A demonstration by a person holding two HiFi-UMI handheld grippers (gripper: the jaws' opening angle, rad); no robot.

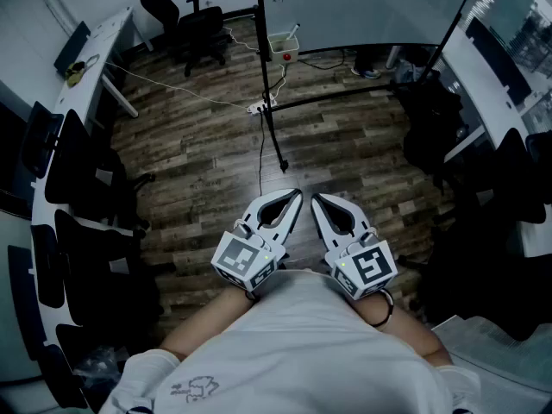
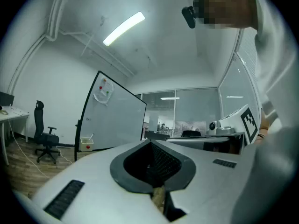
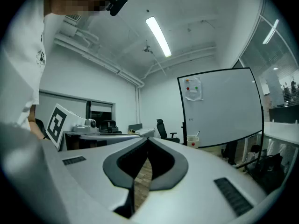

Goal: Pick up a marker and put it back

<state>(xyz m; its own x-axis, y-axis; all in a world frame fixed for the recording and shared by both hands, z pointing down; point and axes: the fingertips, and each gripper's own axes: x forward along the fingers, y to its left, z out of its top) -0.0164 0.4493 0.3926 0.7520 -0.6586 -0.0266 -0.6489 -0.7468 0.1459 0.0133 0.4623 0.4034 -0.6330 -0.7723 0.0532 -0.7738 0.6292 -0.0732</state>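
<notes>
Left claw [image 1: 296, 195] and right claw [image 1: 316, 198] are pinched together, empty; reaching the far marker [image 1: 294, 30] in its box [image 1: 283, 48] without widening first could knock it out.

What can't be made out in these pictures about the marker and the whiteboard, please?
- Marker: head view, too small to tell its colour or whether it is capped; its lower part is hidden inside the box.
- Writing on the whiteboard: left gripper view, too small to read.
- Whiteboard's upper part: head view, cut off by the top edge.
</notes>
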